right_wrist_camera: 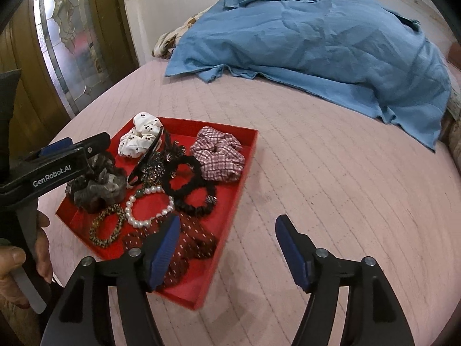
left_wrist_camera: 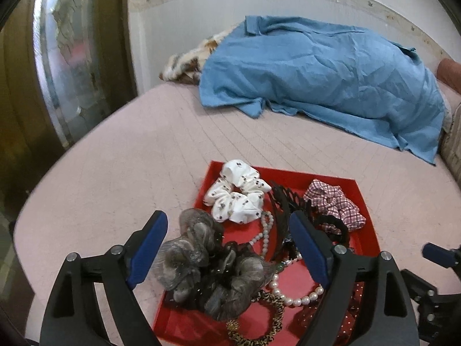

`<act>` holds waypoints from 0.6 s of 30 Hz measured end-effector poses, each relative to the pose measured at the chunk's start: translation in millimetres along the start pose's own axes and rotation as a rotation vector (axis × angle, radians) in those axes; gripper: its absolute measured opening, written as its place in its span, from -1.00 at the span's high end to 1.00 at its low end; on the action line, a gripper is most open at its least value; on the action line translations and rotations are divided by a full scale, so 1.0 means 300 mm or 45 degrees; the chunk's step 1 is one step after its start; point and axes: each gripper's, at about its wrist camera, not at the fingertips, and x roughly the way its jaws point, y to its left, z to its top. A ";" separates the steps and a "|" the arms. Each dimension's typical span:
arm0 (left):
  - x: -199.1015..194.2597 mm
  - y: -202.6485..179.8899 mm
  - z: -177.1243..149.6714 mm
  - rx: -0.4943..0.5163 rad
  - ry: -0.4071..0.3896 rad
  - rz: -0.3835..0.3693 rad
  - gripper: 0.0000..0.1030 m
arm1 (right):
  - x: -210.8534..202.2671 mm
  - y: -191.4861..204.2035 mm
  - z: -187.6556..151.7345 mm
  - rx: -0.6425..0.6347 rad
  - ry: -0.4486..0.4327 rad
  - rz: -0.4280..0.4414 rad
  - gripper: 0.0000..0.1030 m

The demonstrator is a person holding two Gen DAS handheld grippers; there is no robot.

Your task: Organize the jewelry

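A shallow red square tray lies on the pink quilted bed, near its front edge. Inside it: a white printed fabric scrunchie at the far corner, a pink-and-white checked scrunchie beside it, a grey-brown sheer scrunchie at the left wall, a string of white pearl beads in the middle, a leopard-print hair band, black hair bands and a dark red dotted scrunchie at the near wall.

The left tool stands wide over the tray, the grey-brown scrunchie between its blue pads but not pressed. The right tool also stands wide, empty, straddling the tray's near right edge. A hand grips the left tool's handle. A crumpled blue cloth lies well apart at the far end.
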 end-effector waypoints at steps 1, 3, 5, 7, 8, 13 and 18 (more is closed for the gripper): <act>-0.019 -0.009 -0.006 0.010 -0.028 0.038 -0.72 | -0.007 -0.006 -0.007 0.005 -0.003 -0.001 -0.43; -0.055 -0.022 -0.016 0.029 -0.088 0.092 -0.78 | -0.023 -0.024 -0.021 0.024 -0.008 -0.004 -0.44; -0.093 -0.035 -0.028 0.043 -0.150 0.147 -0.88 | -0.038 -0.042 -0.035 0.043 -0.013 -0.005 -0.44; -0.127 -0.046 -0.043 0.056 -0.218 0.201 -0.98 | -0.055 -0.059 -0.053 0.062 -0.019 -0.007 -0.45; -0.144 -0.053 -0.053 0.061 -0.258 0.235 -0.98 | -0.062 -0.065 -0.062 0.068 -0.021 -0.009 -0.45; -0.228 -0.086 -0.125 0.094 -0.283 0.272 -0.99 | -0.103 -0.071 -0.112 0.046 -0.051 -0.041 -0.45; -0.365 -0.122 -0.192 0.075 -0.289 0.207 -0.99 | -0.152 -0.058 -0.158 -0.012 -0.099 -0.080 -0.48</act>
